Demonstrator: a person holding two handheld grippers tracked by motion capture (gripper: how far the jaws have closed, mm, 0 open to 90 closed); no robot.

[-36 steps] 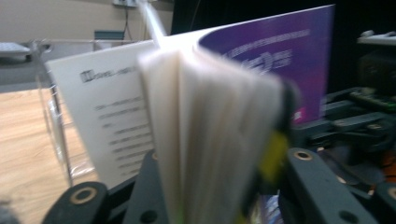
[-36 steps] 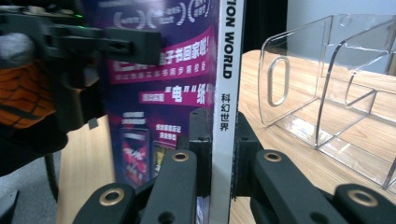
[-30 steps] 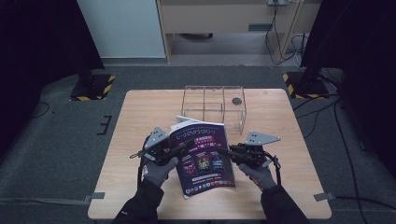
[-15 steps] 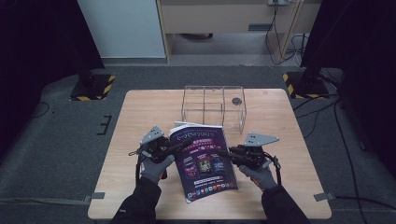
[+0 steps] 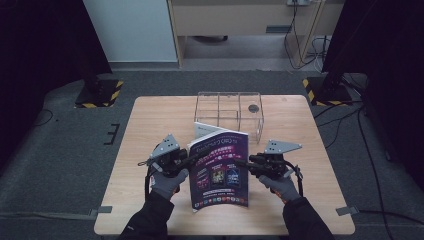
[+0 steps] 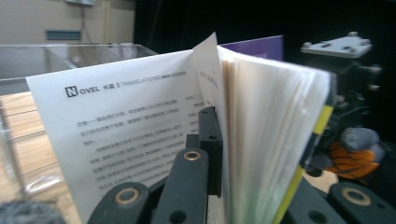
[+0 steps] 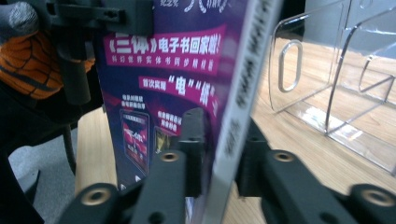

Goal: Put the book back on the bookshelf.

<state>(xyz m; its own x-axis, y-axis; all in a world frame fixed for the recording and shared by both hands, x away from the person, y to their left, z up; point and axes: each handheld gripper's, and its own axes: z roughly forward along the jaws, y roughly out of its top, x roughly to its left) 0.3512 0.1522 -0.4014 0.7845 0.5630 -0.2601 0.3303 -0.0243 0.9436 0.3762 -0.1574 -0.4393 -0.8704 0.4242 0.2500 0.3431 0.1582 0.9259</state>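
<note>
Centrally, toward the near edge of the wooden surface [image 5: 150, 125]: one magazine [image 5: 220, 170], purple cover, held upright. Left gripper [image 5: 192, 159]: fingers clamped on its page edge. Right gripper [image 5: 242, 162]: fingers clamped on its spine side. Toward the far edge, just behind: clear plastic organizer [image 5: 230, 107] with compartments.

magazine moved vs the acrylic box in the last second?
Yes. The magazine has tipped up from leaning back toward standing, its top edge now nearer the clear acrylic box, with the left gripper and right gripper clamping its side edges.
</note>
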